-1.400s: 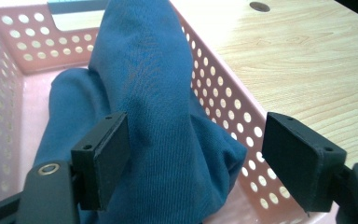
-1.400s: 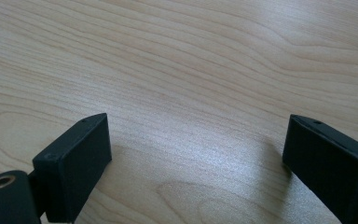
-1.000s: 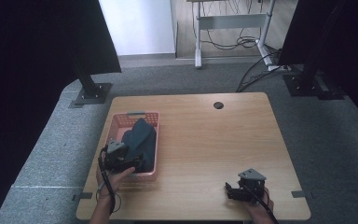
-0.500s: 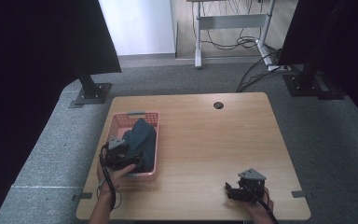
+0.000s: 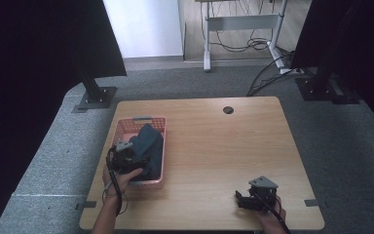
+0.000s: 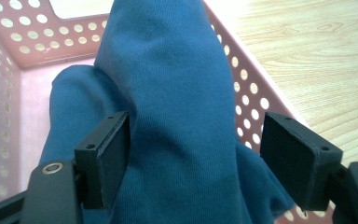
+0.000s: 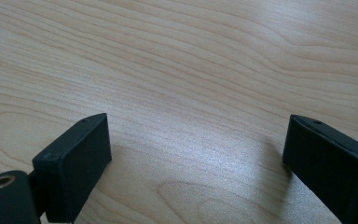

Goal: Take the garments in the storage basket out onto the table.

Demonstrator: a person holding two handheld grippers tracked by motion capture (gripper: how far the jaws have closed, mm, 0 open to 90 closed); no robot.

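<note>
The left gripper (image 6: 193, 163) stood with its jaws apart, straddling a raised fold of the blue cloth (image 6: 168, 93); the one jaw lay against the fabric, while the other stood clear of it beside the perforated wall, so nothing was clamped. This spread suited either taking up the fold or letting it go; which of the two was in hand could not be told. The cloth lay bunched inside the pink basket (image 5: 129, 127), with its fold rising above the rim on the side facing the middle of the desk. In the high view the left gripper (image 5: 125, 157) hung over the near half of the basket, and the basket sat by the left edge of the desk (image 5: 214, 141), closer to the near left corner than to the far one. The left hand (image 5: 121, 178) came in from the near edge, forearm angled slightly inward, gripper pointing forward and down into the basket. The right gripper (image 7: 196, 158) was likewise wide open, with bare wood between its jaws; it appeared parked, out of the way of the work. In the high view the right gripper (image 5: 254, 195) rested low near the near right corner, well apart from the basket, jaws directed toward the left.
</note>
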